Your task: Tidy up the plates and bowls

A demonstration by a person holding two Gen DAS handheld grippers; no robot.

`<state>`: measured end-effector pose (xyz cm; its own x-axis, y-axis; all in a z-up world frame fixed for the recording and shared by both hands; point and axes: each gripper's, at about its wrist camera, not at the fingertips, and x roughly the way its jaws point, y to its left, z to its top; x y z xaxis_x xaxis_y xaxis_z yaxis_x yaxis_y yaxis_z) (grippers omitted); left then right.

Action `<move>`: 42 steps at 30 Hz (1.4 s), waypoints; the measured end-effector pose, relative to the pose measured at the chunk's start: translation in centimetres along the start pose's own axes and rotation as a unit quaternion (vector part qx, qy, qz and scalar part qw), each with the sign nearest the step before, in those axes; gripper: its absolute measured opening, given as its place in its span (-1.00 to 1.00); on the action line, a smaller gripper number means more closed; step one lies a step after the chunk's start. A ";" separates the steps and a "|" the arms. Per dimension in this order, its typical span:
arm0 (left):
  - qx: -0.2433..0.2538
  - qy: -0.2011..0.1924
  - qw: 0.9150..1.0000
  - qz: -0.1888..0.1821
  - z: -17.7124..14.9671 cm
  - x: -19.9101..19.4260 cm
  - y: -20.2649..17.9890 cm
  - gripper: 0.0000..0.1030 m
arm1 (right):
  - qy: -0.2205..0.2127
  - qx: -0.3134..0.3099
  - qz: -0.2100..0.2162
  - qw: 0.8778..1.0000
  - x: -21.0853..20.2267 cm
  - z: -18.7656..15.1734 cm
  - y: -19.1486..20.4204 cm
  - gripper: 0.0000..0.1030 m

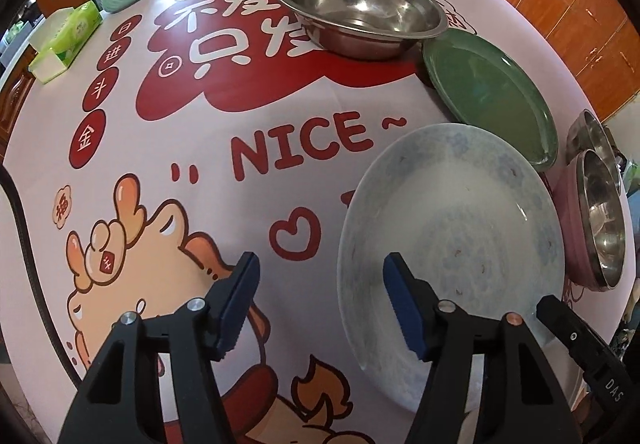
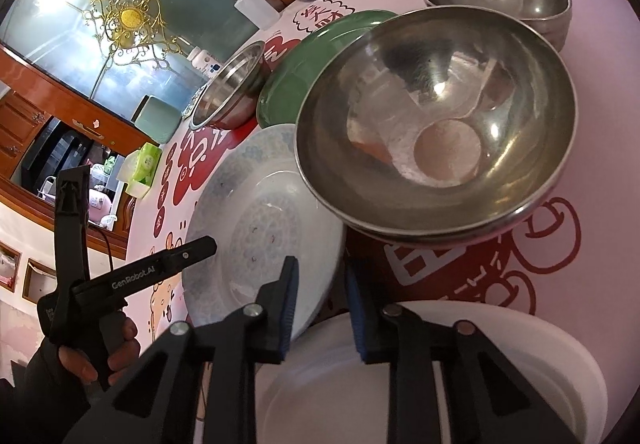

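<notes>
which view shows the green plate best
The left wrist view: the green plate shows nearly its whole face, between the steel basin and the pale blue plate. The right wrist view catches only a strip of it behind the big steel bowl.

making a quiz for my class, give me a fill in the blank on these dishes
1. The plate next to the large steel bowl is ____ in colour.
2. The steel bowl on the right sits inside a ____ bowl.
3. The English word printed on the tablecloth is ____.

Missing words: green; pink; NICE
</notes>
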<state>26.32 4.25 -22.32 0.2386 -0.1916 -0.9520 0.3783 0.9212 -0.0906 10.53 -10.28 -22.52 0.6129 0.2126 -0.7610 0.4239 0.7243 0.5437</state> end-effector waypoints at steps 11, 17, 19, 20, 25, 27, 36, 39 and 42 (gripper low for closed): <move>0.025 -0.011 0.999 -0.023 1.0 0.4 -0.9 -0.41 | 0.001 0.007 0.001 1.000 0.3 0.1 -0.5 -0.76; 0.028 -0.012 0.999 -0.035 1.2 0.4 -1.6 -0.62 | 0.002 0.000 -0.004 1.000 0.2 0.1 -0.3 -0.77; 0.024 -0.013 0.999 -0.041 1.3 0.4 -1.5 -0.65 | 0.006 -0.004 -0.006 1.000 0.3 0.1 -0.2 -0.77; 0.020 -0.013 0.999 -0.043 1.4 0.4 -1.5 -0.65 | 0.008 -0.008 -0.006 1.000 0.3 0.2 0.0 -0.77; 0.010 -0.012 0.999 -0.043 1.1 0.1 -0.9 -0.65 | 0.009 -0.028 -0.005 1.000 0.2 0.2 0.9 -0.76; 0.007 -0.010 0.999 -0.040 0.8 -0.2 -0.4 -0.65 | 0.013 -0.027 0.000 1.000 0.3 0.2 1.2 -0.77; -0.012 -0.032 0.999 -0.028 -1.1 -3.8 2.4 -0.65 | 0.011 -0.064 0.016 0.998 -0.6 -0.5 3.9 -0.77; -0.014 -0.040 0.999 -0.026 -1.9 -5.1 2.7 -0.65 | 0.007 -0.070 0.020 0.997 -1.3 -1.0 4.5 -0.77; -0.014 -0.047 0.998 -0.028 -2.9 -6.7 2.7 -0.65 | 0.002 -0.075 0.023 0.997 -2.3 -1.6 4.9 -0.77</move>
<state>23.14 8.99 -17.03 0.3022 -0.2723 -0.9135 0.3683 0.9173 -0.1516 10.14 -6.13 -18.65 0.6263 0.2501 -0.7384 0.2903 0.8042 0.5187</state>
